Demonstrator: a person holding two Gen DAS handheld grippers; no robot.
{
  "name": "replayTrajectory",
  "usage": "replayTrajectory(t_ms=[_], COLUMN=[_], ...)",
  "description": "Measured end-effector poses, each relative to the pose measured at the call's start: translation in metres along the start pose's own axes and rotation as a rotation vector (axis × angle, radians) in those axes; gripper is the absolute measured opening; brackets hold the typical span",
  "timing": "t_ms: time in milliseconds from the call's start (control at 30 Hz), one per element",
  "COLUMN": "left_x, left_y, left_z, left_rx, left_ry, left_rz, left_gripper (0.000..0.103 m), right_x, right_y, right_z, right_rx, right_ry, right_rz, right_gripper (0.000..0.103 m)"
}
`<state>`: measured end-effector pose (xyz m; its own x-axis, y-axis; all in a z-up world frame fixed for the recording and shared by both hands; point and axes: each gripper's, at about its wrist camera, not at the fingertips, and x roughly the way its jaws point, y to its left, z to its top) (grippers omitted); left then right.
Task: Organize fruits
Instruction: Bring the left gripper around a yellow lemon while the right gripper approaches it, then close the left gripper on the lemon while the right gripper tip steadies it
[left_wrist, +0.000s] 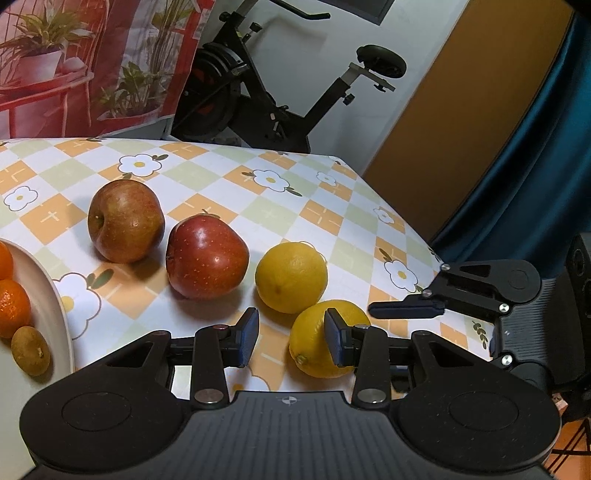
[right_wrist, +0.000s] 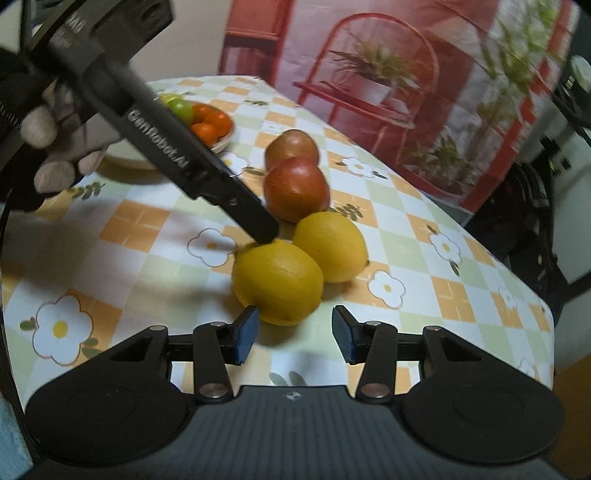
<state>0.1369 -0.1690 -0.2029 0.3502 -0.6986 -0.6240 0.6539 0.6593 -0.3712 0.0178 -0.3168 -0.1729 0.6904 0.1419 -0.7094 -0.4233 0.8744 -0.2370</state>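
On the flowered tablecloth lie two red apples, one further back and one closer, and two lemons, the far lemon and the near lemon. My left gripper is open; its right pad overlaps the near lemon, and nothing sits between the pads. In the right wrist view one of its fingers touches the far side of the near lemon. My right gripper is open just short of that lemon, its left pad close beside it. The far lemon and the apples lie behind.
A pale plate at the left holds oranges and a small brown fruit. The table's right edge drops off near the lemons. An exercise bike stands behind. A gloved hand holds the left gripper.
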Motion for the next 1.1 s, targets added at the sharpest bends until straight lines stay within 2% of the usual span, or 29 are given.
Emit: replayTrajectory(t_ms=[233, 333, 767, 1100], left_x=[0.001, 0.001, 0.015, 0.011], left_y=[0.005, 0.009, 0.034, 0.027], left_z=[0.0, 0.001, -0.002, -0.003], left_rx=[-0.029, -0.052, -0.29, -0.209], left_ry=[0.013, 0.019, 0.073, 0.063], left_rz=[-0.02, -0.031, -0.141, -0.12], left_gripper=[0.041, 0.041, 0.041, 0.041], right_x=[0.015, 0.017, 0.015, 0.013], right_y=[0.003, 0.0, -0.004, -0.002], right_z=[0.003, 0.002, -0.004, -0.005], right_rx=[-0.089, -0.085, -0.03, -0.002], right_ry=[0.015, 0.009, -0.016, -0.031], right_rz=[0.047, 0.052, 0.056, 0.05], right_gripper=[0.054, 0.052, 0.052, 0.052])
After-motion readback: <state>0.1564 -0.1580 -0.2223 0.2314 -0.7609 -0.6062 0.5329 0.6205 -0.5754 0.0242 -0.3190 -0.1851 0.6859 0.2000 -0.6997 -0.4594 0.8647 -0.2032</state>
